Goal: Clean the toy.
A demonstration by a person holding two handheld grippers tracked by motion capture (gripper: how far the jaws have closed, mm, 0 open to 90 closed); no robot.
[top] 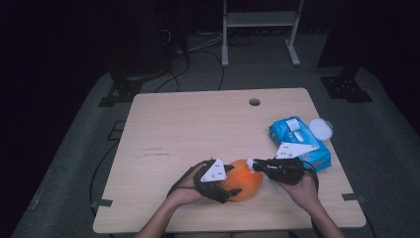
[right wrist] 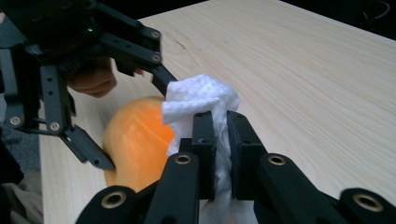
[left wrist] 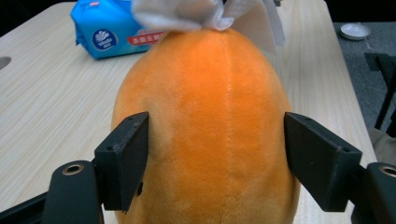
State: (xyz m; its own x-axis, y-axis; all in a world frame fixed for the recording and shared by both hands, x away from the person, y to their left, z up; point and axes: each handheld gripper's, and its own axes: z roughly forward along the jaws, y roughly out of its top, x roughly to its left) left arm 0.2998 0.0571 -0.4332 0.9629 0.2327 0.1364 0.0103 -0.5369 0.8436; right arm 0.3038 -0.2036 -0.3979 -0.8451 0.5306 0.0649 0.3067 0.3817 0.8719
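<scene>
One orange plush toy [top: 241,186] is lying near the front edge of the table [top: 198,124], its long axis running away from the left gripper [left wrist: 215,154], whose jaws are clamping its sides. The right gripper [right wrist: 219,135] is pinching one white wipe [right wrist: 201,100] tight, pressing it on the toy's far end. One blue wipe pack [top: 299,141] is sitting just behind.

Plush, paper, plastic and pale wood

We see an orange plush toy [left wrist: 205,126] with a short, velvety matt nap and a stitched seam; a white tissue [right wrist: 198,100] of soft, dimpled, crumpled paper; matt black plastic jaws on the left gripper [left wrist: 212,158] and right gripper [right wrist: 219,126], with brass-coloured rivets; a glossy blue plastic wipes pack [top: 298,141]; and a smooth, matt light-wood-grain table [top: 198,124].
</scene>
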